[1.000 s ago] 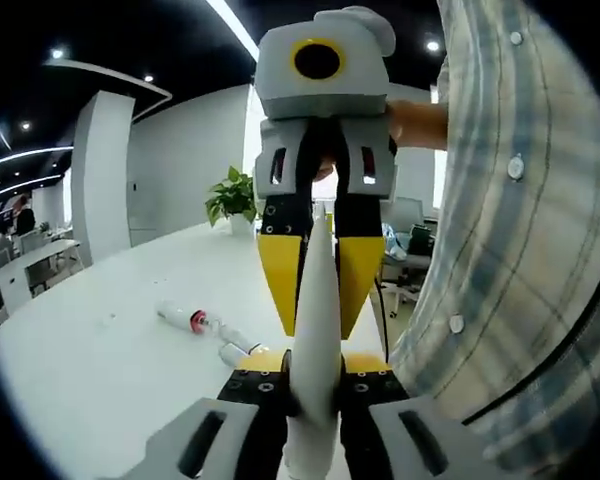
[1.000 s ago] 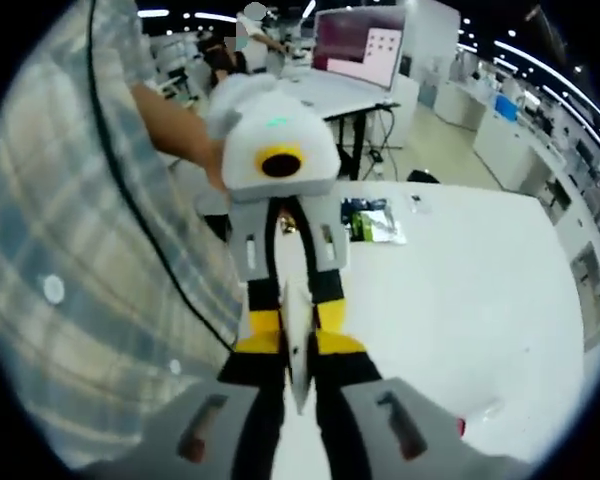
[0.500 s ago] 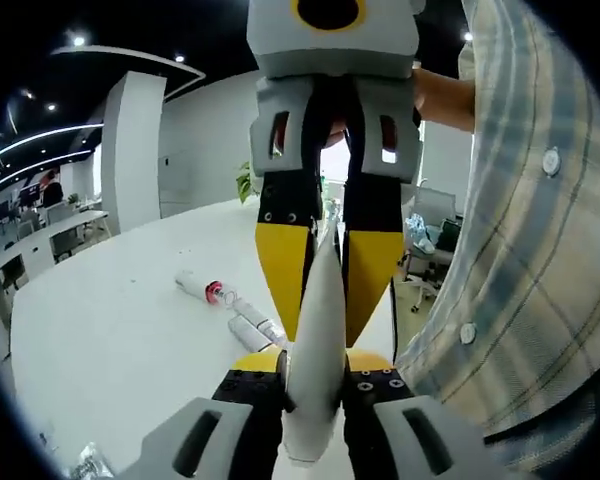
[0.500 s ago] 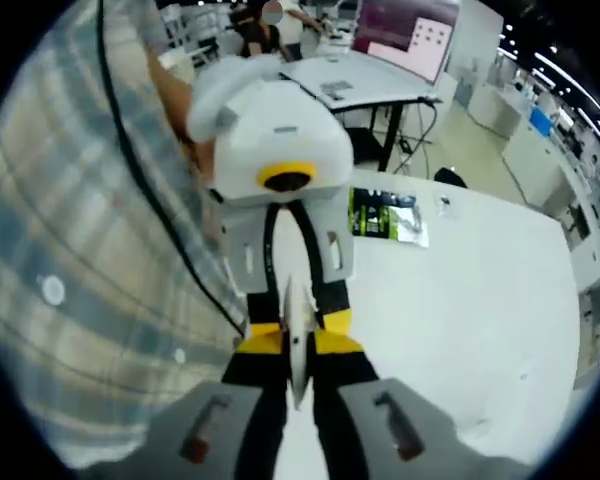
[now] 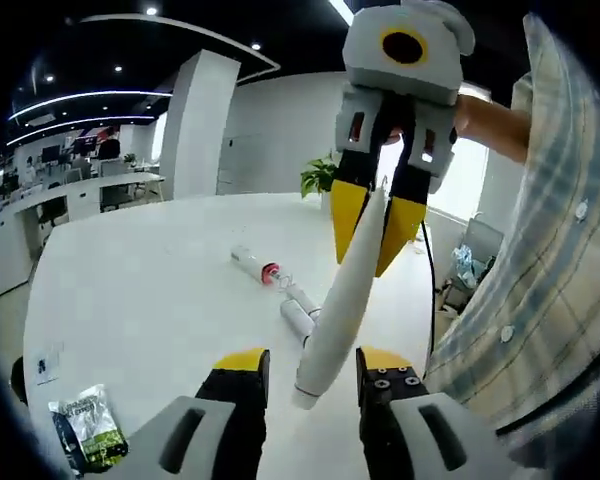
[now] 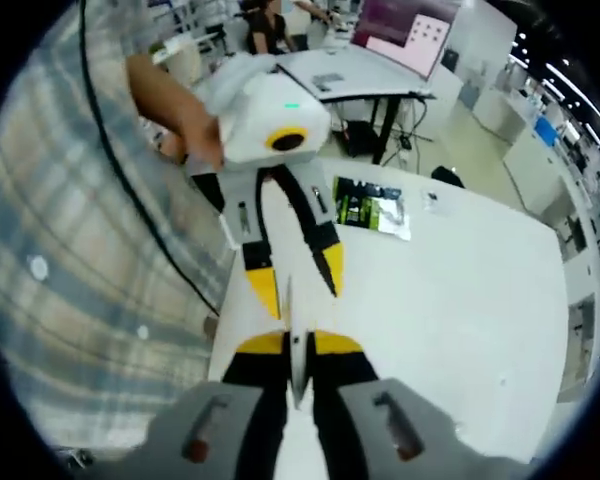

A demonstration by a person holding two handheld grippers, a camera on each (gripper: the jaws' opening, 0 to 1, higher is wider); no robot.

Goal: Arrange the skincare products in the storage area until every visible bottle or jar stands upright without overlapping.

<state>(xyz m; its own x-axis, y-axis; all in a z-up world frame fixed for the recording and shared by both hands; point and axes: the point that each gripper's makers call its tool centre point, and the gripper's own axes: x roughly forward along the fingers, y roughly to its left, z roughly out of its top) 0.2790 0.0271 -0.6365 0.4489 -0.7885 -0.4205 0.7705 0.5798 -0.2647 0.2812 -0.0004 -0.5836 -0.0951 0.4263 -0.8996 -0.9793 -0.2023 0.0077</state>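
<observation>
A long white tube hangs above the white table, tilted. My right gripper comes down from above and is shut on the tube's upper end; seen edge-on, the tube sits pinched between its yellow jaws. My left gripper is open, its yellow jaws standing either side of the tube's lower end without touching it. In the right gripper view the left gripper faces me with its jaws spread. A bottle with a red band and two small pale bottles lie on their sides on the table.
A green packet lies near the table's edge, also seen as the packet beyond the left gripper. The person's checked shirt is close on the right. A potted plant stands at the table's far end.
My left gripper has opened and let go of the white tube. The right gripper keeps hold of it, and the two grippers have drawn apart.
</observation>
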